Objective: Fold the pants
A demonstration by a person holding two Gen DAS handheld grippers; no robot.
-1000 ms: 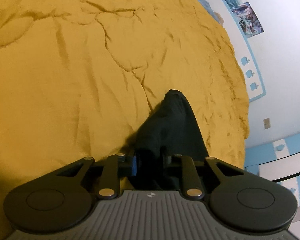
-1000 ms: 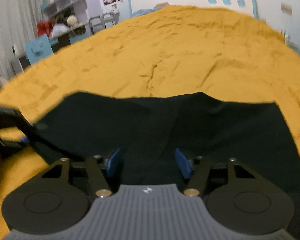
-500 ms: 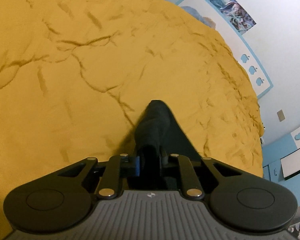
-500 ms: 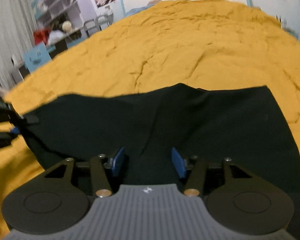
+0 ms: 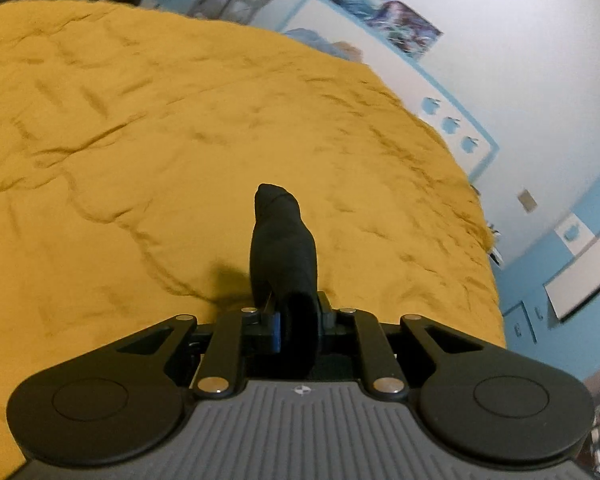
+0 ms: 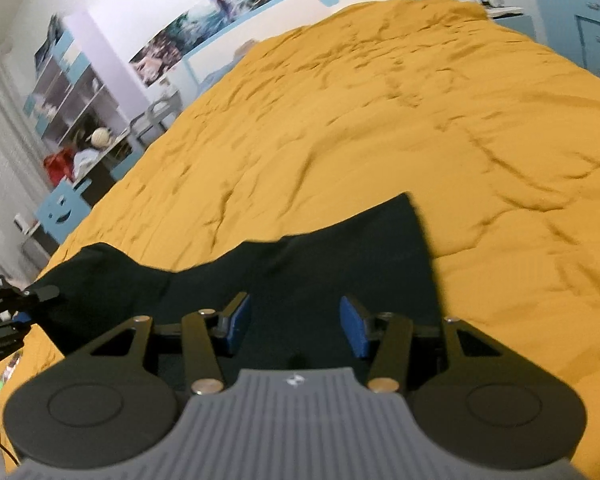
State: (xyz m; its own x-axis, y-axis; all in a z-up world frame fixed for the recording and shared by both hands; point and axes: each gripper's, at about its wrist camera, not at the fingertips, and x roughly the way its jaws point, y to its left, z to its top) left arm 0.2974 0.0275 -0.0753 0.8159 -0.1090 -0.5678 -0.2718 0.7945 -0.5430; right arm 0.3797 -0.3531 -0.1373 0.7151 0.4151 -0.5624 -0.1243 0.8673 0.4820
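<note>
Over the yellow bedspread [image 6: 380,120], the left gripper [image 5: 298,320] pinches the black pants [image 6: 300,272] (bunched cloth) while the right gripper [image 6: 296,326] stands half-open around them at six o'clock, apparently mid-fold; next, lay them flat.

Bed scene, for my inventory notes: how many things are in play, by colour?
Black: 3, the pants, left tool, right tool
Yellow: 1, the bedspread
Total: 4
</note>
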